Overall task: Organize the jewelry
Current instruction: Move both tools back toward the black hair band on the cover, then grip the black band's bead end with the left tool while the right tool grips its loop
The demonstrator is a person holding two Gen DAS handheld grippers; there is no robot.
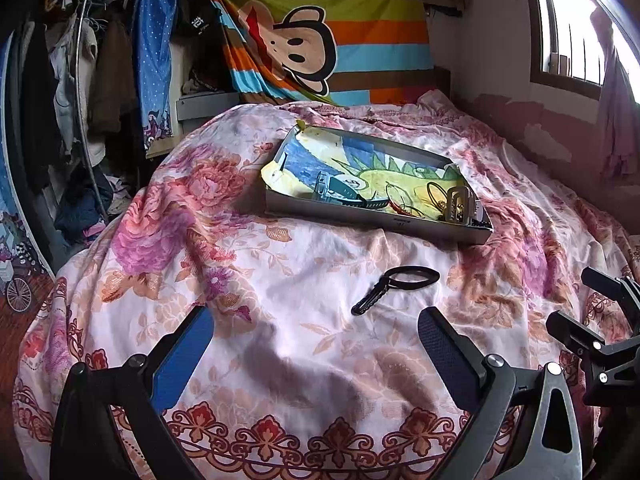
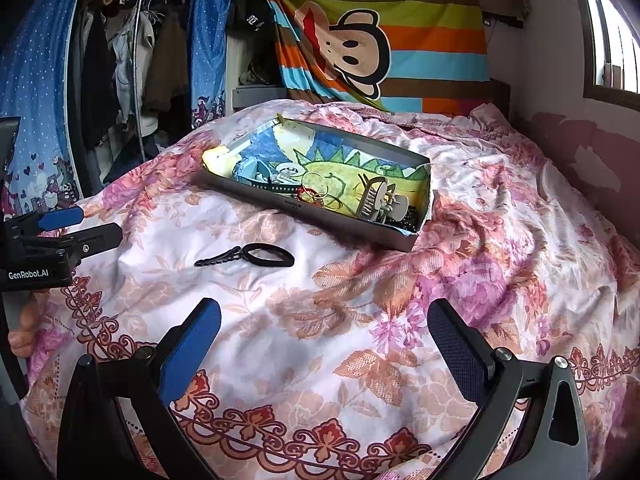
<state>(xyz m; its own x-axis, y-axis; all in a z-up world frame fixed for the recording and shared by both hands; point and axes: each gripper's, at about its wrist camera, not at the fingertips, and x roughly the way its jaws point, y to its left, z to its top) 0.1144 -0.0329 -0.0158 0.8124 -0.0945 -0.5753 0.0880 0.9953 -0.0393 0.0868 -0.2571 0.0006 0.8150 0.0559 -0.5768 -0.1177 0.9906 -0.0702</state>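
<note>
A black ring-shaped hair piece with a toothed tail (image 1: 394, 285) lies on the floral bedspread, ahead of my left gripper (image 1: 316, 336), which is open and empty. It also shows in the right wrist view (image 2: 248, 257), left of and beyond my right gripper (image 2: 326, 328), also open and empty. A shallow grey box (image 1: 374, 216) lined with a dinosaur picture sits further back on the bed. It holds a teal watch (image 1: 340, 194), thin hoops (image 1: 398, 198), a beige hair claw (image 1: 460, 202) and dark beads. The box (image 2: 344, 224) shows in the right view too.
The bed carries a rumpled floral bedspread (image 1: 248, 264). A striped monkey cloth (image 1: 320, 40) hangs behind it. A clothes rack (image 1: 80, 80) stands at the left, a window (image 1: 572, 32) at the right. The right gripper (image 1: 600, 340) shows at the left view's right edge.
</note>
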